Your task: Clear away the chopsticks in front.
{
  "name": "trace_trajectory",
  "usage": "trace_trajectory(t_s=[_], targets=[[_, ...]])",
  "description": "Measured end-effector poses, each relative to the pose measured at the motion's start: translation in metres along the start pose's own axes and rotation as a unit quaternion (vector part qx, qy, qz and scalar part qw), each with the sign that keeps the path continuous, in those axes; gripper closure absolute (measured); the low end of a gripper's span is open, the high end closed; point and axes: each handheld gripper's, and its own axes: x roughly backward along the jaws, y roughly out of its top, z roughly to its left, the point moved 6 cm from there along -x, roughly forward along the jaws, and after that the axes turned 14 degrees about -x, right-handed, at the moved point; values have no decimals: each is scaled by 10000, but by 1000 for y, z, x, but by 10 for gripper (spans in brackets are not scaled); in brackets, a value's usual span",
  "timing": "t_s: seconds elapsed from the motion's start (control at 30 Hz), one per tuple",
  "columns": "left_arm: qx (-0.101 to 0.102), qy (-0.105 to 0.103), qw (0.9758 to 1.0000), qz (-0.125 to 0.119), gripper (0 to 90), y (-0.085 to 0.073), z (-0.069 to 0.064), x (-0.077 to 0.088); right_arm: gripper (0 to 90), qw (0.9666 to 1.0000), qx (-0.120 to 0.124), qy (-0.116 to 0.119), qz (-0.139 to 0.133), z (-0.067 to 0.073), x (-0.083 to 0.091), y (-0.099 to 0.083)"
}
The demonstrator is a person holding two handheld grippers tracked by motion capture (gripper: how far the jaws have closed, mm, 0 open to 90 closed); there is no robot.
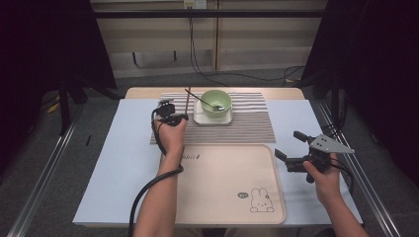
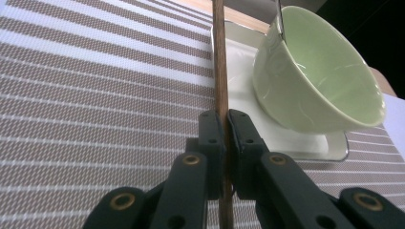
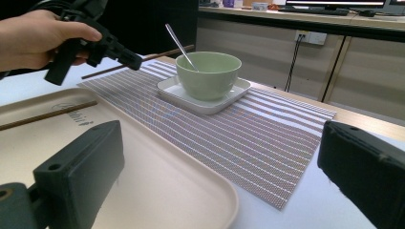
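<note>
Nearest me, on the tray (image 3: 157, 191), one chopstick (image 3: 45, 115) lies waiting, so I judge I'm moving the pair across one at a time. My right gripper (image 1: 292, 149) idles beside the tray over the desk (image 1: 118, 163), fingers spread and empty. Farther out, my left gripper (image 2: 224, 125) has its fingers pinching the other chopstick (image 2: 219, 57) above the striped mat (image 2: 95, 95), just left of the plate (image 1: 200, 117) under the green bowl (image 1: 216, 102), which holds a spoon (image 1: 207, 103).
</note>
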Motion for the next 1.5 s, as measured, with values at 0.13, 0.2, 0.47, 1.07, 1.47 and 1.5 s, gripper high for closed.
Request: trace_trajectory(t_s=[0.13,0.2,0.47,1.07,1.47,1.5], targets=[[2,-32,10000,-73,851,-4,3,14,17,10000,25,0,6,0,0,0],[-24,-79,9999,-91,851,-6,5,21,17,10000,18,24,26,0,-1,-1],[-12,-89,9999,-144,851,-13,10,42,17,10000,-6,18,0,2,-1,-1],[-75,-35,9998,-170,852,-41,25,81,17,10000,46,23,15,2,-1,-1],[118,-21,9995,-297,852,-63,28,103,17,10000,11,13,16,3,0,-1],[161,-99,9994,-300,852,-65,28,104,17,10000,14,29,-4,3,-1,-1]])
